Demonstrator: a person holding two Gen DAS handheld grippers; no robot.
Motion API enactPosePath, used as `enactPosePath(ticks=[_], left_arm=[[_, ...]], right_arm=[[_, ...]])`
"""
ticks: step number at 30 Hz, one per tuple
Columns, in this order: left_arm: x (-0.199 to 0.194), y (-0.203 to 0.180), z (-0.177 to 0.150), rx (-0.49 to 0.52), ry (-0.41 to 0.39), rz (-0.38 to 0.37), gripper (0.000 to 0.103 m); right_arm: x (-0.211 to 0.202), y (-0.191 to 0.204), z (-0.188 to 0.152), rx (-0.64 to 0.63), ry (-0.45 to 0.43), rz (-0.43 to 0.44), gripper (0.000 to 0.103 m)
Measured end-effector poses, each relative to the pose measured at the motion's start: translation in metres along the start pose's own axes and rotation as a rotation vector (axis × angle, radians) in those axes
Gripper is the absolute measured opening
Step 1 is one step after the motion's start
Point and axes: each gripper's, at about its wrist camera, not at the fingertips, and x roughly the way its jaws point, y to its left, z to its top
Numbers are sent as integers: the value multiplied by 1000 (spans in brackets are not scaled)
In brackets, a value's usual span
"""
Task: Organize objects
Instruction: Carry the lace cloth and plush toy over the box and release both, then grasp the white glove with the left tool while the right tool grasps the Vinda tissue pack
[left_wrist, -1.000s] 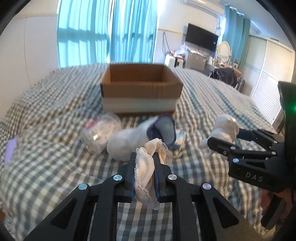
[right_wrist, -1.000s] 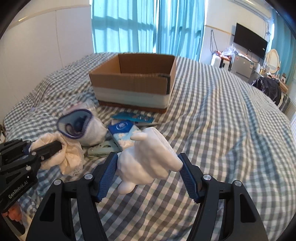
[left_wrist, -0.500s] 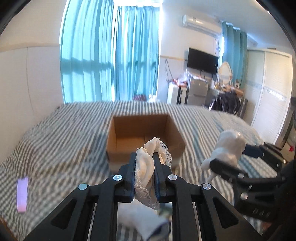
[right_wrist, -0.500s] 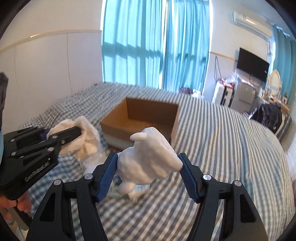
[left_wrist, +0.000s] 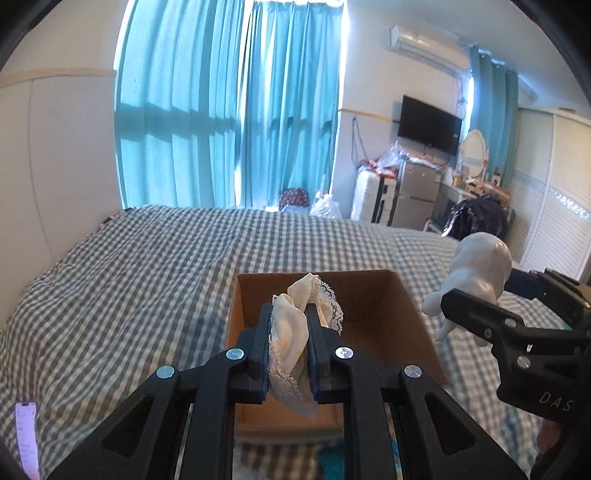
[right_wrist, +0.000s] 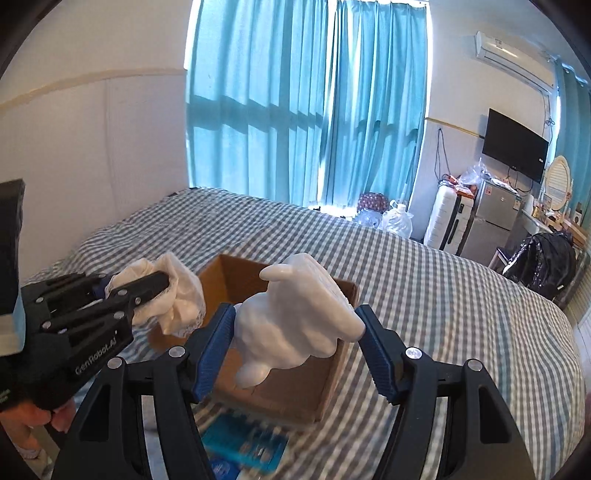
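The left claw (left_wrist: 288, 332) pinches a cream lace cloth (left_wrist: 291, 347), its length running along the fingers toward the cardboard box (left_wrist: 373, 314). The right claw (right_wrist: 295, 343) clamps a white figurine (right_wrist: 295, 325), leg pointing down. Both now hang over the box on the checked bed (left_wrist: 147, 266); a second ago they were short of it.

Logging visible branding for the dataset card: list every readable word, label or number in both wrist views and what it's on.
"GenRobot.AI": white lettering on the body of the left gripper, seen from the right wrist view.
"DAS": pale lettering on the body of the right gripper, seen from the left wrist view.
Blue packet on the bed: print too blurred to read.
Pink strip at the bed edge: marks too small to read.
Fridge sticker: unreadable.
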Motion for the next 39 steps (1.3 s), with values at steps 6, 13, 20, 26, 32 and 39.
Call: enactPosePath(ticks=[6,13,20,26,32,39], left_arm=[[60,6,-5,31,70,20,16],[92,2,-21,73,147,2,16],[79,0,-15,59,158,0,40],[27,-1,5,57,59,60,89],[-37,3,10,21,-30,79,103],[-104,5,5,10,-86,86,103]], right_arm=[[70,-11,0,3,63,12,66],[103,-21,-21,24,114,38,67],[80,-26,-13,75,80,55,66],[23,-24,6,78,1,38,81],[-45,-17,1,77,-45,27,96],[-120,-6,-24,82,-87,2,98]])
